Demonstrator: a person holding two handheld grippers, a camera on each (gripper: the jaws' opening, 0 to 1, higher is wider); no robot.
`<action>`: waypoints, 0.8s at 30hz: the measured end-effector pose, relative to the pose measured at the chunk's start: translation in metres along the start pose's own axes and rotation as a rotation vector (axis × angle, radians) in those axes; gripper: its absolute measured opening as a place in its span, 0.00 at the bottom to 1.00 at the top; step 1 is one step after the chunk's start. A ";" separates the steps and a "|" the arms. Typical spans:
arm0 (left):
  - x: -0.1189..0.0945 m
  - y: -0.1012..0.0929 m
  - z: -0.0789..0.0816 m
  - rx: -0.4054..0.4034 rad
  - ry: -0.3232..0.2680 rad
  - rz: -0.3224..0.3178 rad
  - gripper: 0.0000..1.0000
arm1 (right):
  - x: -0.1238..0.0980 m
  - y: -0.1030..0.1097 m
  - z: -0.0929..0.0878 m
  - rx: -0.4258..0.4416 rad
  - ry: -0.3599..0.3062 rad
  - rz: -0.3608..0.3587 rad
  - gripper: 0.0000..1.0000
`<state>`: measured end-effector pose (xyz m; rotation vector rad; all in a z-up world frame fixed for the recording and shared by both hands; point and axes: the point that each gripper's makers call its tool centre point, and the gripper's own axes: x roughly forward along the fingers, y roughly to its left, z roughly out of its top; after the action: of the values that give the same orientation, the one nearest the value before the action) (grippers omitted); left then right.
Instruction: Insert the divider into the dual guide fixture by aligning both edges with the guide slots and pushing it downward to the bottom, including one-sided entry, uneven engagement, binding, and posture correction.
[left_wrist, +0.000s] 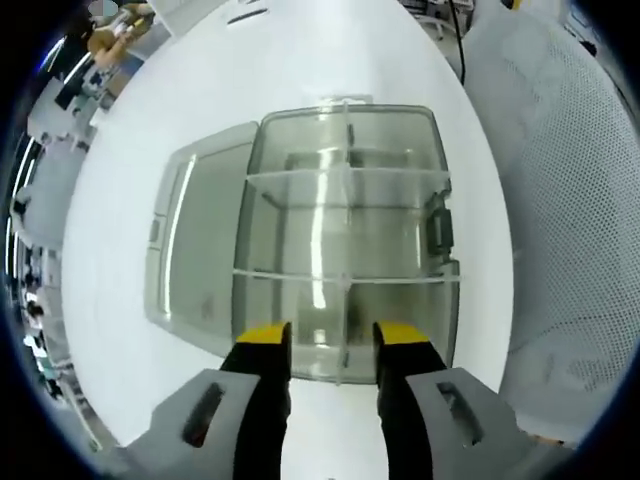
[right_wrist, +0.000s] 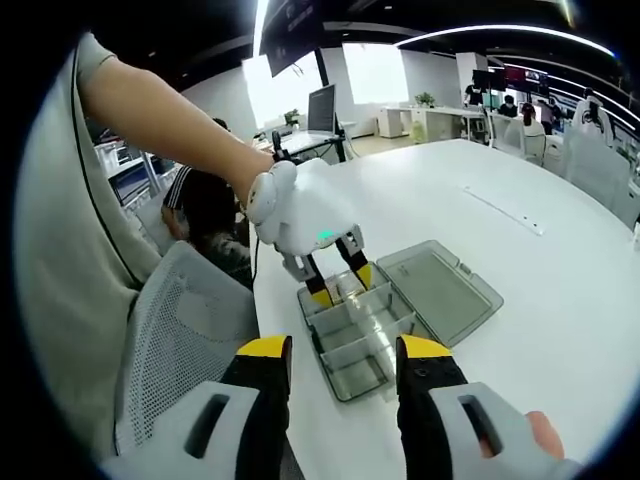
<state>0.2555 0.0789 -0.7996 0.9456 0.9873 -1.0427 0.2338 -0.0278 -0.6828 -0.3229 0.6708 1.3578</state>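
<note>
While the clear box (left_wrist: 345, 235) sits open on the white desk (left_wrist: 130, 300), dividers standing in its slots, the left gripper (left_wrist: 332, 345) hovers released at its near wall; the right gripper (right_wrist: 338, 362) hangs released too (well back). Press both edges down evenly.

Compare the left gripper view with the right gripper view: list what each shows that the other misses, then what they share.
Left gripper view alone: a close look down into the clear box, its long centre divider crossed by two short dividers, and the left gripper open at the box's near wall.

Right gripper view alone: the person's arm, the mesh chair, the office beyond, and the right gripper open and empty.

Shared: the box, its open lid, the white table.
</note>
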 end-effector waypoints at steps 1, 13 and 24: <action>0.000 0.000 0.000 -0.002 -0.002 0.003 0.32 | 0.000 0.000 0.000 0.000 0.000 0.000 0.38; -0.004 0.002 0.002 -0.038 -0.036 0.043 0.41 | 0.000 0.000 0.000 -0.002 0.001 0.000 0.39; -0.015 0.006 0.001 -0.091 -0.072 0.097 0.43 | 0.000 0.000 -0.001 -0.002 0.002 -0.001 0.39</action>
<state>0.2583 0.0832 -0.7842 0.8671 0.9125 -0.9367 0.2332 -0.0286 -0.6836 -0.3266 0.6710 1.3579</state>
